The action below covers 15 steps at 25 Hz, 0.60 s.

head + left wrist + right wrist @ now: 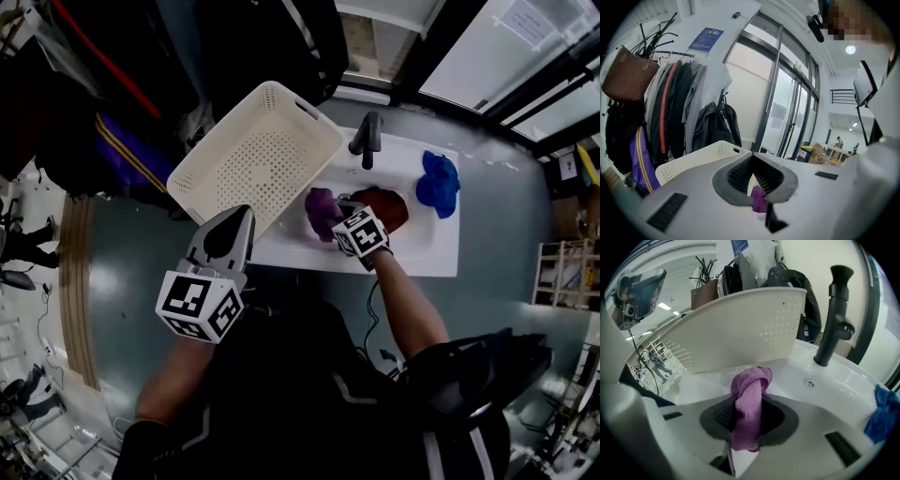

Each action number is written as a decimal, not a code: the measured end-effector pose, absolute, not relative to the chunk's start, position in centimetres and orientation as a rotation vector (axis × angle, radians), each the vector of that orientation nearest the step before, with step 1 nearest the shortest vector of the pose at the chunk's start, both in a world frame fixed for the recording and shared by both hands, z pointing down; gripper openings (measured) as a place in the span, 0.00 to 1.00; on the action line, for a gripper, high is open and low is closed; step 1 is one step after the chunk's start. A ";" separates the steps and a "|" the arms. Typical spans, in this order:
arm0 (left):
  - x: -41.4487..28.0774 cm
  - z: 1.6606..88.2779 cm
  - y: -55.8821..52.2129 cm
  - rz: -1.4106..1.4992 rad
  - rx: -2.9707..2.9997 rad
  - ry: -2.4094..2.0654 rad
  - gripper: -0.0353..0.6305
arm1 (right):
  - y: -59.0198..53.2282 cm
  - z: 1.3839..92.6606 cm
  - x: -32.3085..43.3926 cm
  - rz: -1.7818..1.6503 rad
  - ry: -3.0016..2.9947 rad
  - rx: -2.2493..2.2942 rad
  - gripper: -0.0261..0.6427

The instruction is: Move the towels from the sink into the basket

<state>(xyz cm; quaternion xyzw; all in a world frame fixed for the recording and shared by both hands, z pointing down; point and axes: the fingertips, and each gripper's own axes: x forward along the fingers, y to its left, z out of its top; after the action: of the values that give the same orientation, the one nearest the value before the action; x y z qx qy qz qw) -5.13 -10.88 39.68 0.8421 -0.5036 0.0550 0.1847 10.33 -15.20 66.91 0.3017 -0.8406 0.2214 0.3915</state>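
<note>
The right gripper was clenched on the purple towel, held over the sink for transfer into the tilted basket beside it. The left gripper was closed, empty. The red towel and blue towel were not yet moved.

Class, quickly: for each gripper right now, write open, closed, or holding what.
Left gripper: closed, nothing between its jaws.
Right gripper: closed on the purple towel.
</note>
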 end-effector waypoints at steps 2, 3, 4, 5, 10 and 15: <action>-5.2 39.3 -10.9 0.127 2.393 -1.392 0.06 | -15.0 65.3 10.5 0.548 -2.152 0.803 0.19; -5.2 39.1 -10.9 0.118 2.402 -1.380 0.06 | -14.8 64.4 10.6 0.543 -2.160 0.817 0.19; -5.2 38.9 -10.9 0.111 2.412 -1.369 0.06 | -14.4 63.6 10.5 0.543 -2.170 0.825 0.19; -5.3 38.7 -10.9 0.104 2.421 -1.361 0.06 | -14.0 62.7 10.5 0.547 -2.179 0.830 0.19; -6.0 37.0 -11.0 0.050 2.474 -1.327 0.06 | -12.7 58.5 9.9 0.604 -2.232 0.851 0.19; -6.9 36.7 -11.3 0.044 2.495 -1.294 0.06 | -12.2 53.4 8.3 0.494 -2.301 0.849 0.19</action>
<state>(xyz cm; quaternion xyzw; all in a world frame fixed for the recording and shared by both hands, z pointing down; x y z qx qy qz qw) -6.94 -11.33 36.72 0.8755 -0.4542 0.0154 0.1644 8.30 -12.24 53.40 0.3222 -0.8730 0.1875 0.3145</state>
